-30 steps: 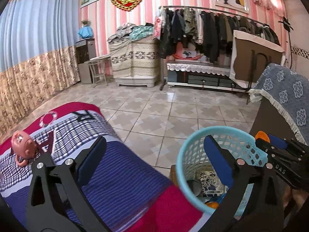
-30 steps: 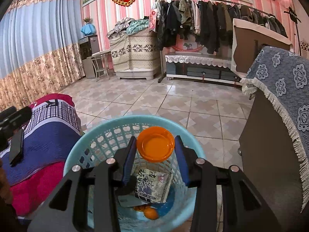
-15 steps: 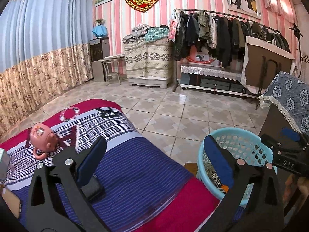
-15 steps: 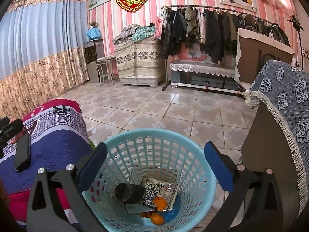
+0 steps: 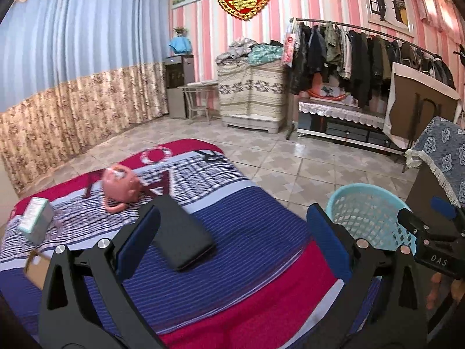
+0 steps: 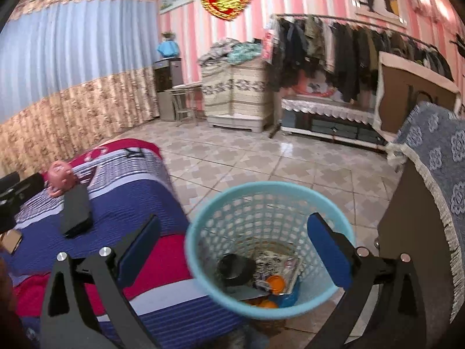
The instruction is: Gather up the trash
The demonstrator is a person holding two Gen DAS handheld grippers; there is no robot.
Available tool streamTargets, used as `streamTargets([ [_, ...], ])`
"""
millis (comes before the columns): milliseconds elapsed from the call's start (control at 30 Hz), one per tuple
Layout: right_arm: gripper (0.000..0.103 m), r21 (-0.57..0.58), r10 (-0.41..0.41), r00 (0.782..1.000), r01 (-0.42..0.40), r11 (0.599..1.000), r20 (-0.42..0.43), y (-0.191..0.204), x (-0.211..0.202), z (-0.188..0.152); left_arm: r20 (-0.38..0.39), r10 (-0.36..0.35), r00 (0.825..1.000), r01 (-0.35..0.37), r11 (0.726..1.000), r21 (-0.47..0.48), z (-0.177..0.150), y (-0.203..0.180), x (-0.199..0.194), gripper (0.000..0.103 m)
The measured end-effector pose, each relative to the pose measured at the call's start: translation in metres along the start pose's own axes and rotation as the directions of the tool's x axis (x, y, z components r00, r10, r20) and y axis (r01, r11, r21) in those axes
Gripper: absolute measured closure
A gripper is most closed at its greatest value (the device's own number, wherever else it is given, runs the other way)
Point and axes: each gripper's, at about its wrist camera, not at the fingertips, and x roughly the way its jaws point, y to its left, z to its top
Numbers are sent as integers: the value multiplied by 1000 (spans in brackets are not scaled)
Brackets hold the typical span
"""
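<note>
A light blue mesh trash basket [image 6: 270, 195] stands on the floor beside the bed; it also shows in the left wrist view [image 5: 363, 195]. Inside it lie a dark cup [image 6: 237, 266], a printed wrapper [image 6: 276, 261] and an orange lid [image 6: 274, 283]. My right gripper [image 6: 232, 250] is open and empty, above the basket. My left gripper [image 5: 232, 238] is open and empty over the bed [image 5: 247, 261]. On the bed lie a black flat case [image 5: 183, 232], a pink pig toy [image 5: 120, 189], a small green-white box [image 5: 36, 218] and a brown carton [image 5: 36, 267].
A cabinet with a blue patterned cloth [image 6: 436, 174] stands right of the basket. Tiled floor [image 5: 290, 160] stretches to a clothes rack [image 5: 363, 58], a covered chest [image 5: 251, 99] and curtains [image 5: 72, 87].
The right gripper opened and dropped the orange-lidded item into the basket, then drew back left. The left gripper swung left over the bed, bringing the black case, box and carton into view.
</note>
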Motion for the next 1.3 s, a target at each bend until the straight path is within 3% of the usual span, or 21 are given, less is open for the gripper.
streamTargets([
  [333,5,-68,137,989,-133,989,49,66,-57,-9,-22,82,996,-83,996,-45,-23,51,-57,6],
  [600,5,-137,213,976,-204,969,50,107,-76,-23,-28,144,989,-146,985,-96,-52,87,-95,6],
  [1000,5,-203,261,965,-249,947,37,139,-99,-50,-79,178,981,-188,971,-147,-95,114,-113,6],
  [1300,5,-213,276,960,-258,942,58,151,-112,-57,-40,183,982,-187,971,-148,-98,115,-123,5],
])
